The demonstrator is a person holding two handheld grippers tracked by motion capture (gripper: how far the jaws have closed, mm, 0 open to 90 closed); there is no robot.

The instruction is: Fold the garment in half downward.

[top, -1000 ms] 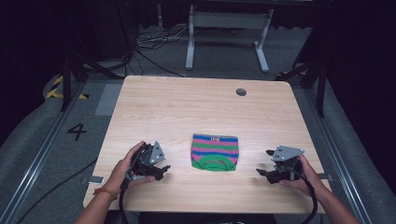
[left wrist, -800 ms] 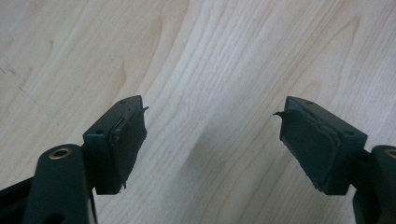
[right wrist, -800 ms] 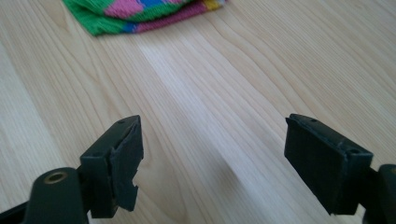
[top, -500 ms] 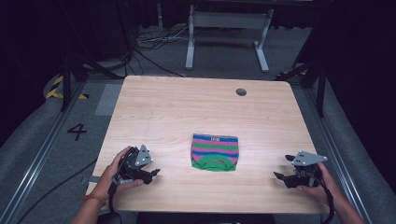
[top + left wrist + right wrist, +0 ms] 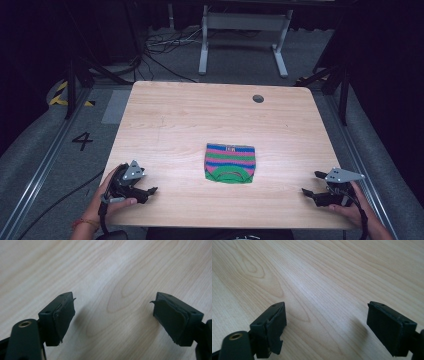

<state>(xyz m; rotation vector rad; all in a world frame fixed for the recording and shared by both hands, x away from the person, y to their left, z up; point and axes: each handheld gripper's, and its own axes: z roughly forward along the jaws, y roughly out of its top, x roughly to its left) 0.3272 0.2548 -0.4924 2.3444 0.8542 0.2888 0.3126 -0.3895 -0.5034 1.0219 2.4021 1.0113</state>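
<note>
Folded striped cloth [image 5: 229,163] near tabletop [image 5: 190,115] front edge, between left gripper [image 5: 148,191] and right gripper [image 5: 309,186], well apart from both, jaws just opening, spread wide, nothing between them

Black tools [image 5: 150,190], grey three-cornered plates [image 5: 133,171]

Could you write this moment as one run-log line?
left gripper: open, empty, near table edge | right gripper: open, empty | folded striped cloth: untouched between them
</note>
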